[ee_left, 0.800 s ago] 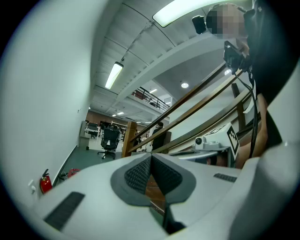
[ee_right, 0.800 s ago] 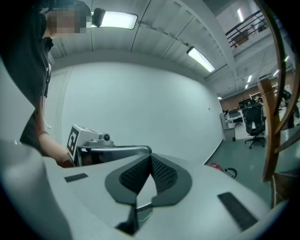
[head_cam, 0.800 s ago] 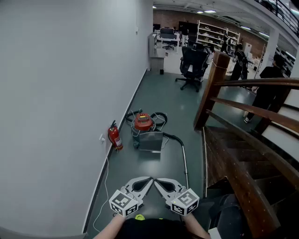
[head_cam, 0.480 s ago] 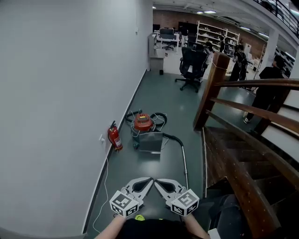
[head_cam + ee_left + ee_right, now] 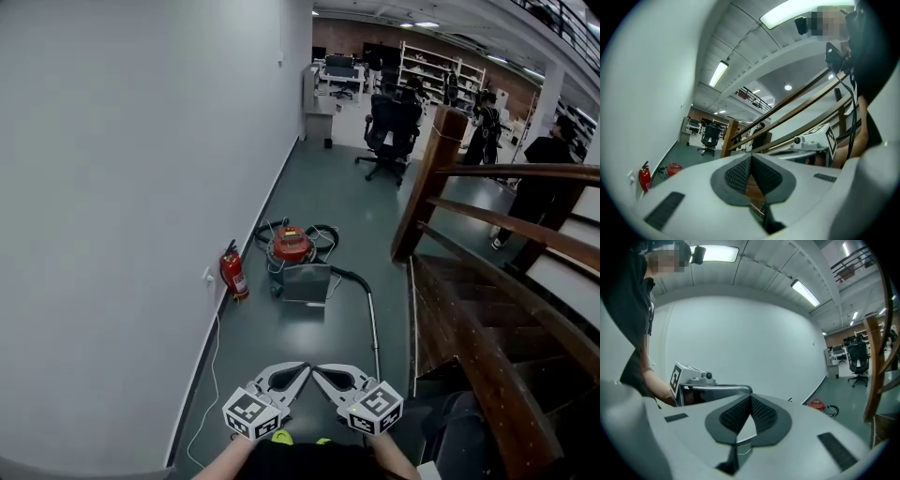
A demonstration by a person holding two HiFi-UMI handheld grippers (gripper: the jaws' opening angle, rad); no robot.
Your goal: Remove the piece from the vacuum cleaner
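Note:
A red-topped vacuum cleaner (image 5: 289, 246) stands on the grey floor beside the wall, far ahead of me, with a metal box-like body (image 5: 306, 283) in front of it. Its black hose and silver wand (image 5: 373, 323) run along the floor toward me. The cleaner shows small in the left gripper view as the vacuum cleaner (image 5: 673, 168) and in the right gripper view as the vacuum cleaner (image 5: 816, 404). My left gripper (image 5: 305, 369) and right gripper (image 5: 316, 369) are held close together at the bottom of the head view, both shut and empty, tips nearly touching.
A red fire extinguisher (image 5: 232, 273) stands by the wall left of the cleaner. A wooden staircase with railing (image 5: 487, 281) rises on the right. A black office chair (image 5: 391, 131) and several people (image 5: 544, 178) stand further back. A white cable (image 5: 208, 375) runs along the wall base.
The view has shifted slightly forward and down; the vacuum cleaner sits a little lower in the picture. Both grippers stay shut, held together.

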